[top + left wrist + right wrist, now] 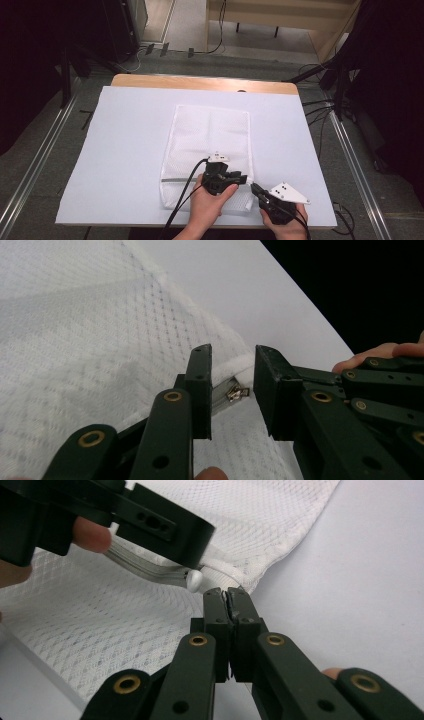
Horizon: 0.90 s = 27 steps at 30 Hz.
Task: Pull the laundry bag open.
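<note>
From my station I see a white sheet (125, 150) covering nearly the whole table (200, 82), with only a strip of pale wood bare along the far edge. Grey floor (90, 95) surrounds it. A metal rail (35, 165) runs along the floor on the left and another rail (357, 170) on the right, both slanting toward the far end. A black stand (65, 75) rises at the left and a second black stand (342, 85) at the right, with loose cables (320, 107) around its foot. Farther back, a black cable (220, 30) crosses the floor below a light wooden bench (280, 12).
</note>
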{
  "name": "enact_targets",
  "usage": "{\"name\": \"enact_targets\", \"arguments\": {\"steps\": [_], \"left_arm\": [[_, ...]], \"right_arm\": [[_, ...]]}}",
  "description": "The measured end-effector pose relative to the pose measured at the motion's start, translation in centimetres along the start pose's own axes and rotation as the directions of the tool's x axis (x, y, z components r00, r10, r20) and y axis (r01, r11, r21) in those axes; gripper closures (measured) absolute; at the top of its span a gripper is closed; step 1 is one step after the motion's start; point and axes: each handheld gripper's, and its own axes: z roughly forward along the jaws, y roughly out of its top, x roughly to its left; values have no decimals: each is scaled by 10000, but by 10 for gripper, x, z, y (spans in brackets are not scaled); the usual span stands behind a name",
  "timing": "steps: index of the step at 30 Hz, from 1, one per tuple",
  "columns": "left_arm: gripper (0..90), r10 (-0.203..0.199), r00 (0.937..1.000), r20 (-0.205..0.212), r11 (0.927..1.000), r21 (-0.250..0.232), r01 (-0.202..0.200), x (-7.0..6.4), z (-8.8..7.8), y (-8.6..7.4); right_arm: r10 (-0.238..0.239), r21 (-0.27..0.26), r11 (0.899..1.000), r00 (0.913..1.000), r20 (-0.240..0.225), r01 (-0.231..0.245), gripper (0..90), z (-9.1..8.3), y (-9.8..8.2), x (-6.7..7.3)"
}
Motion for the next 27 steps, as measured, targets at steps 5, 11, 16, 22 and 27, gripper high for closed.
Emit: {"name": "enact_targets", "arguments": {"steps": [5, 11, 16, 22, 27], "left_arm": [[723, -17, 10000, 2, 10000, 33, 17, 5, -4, -2], [662, -225, 9997, 52, 9995, -215, 226, 2, -3, 2], [624, -103, 9997, -234, 9999, -78, 101, -8, 5, 2], [553, -111, 9996, -273, 9999, -76, 109, -12, 6, 1], [584, 125, 9990, -433, 9999, 34, -123, -12, 3, -2]], "right_arm": [[77, -12, 10000, 10000, 24, -77, 897, -1, 0, -1], [18, 57, 10000, 10000, -1, -18, 897, 1, 0, 0], [-2, -35, 10000, 10000, -37, 2, 897, 0, 1, 2], [-65, -27, 10000, 9997, -214, 65, 897, 0, 0, 2], [-82, -101, 9999, 9996, -285, 79, 898, -1, 1, 2]]}}
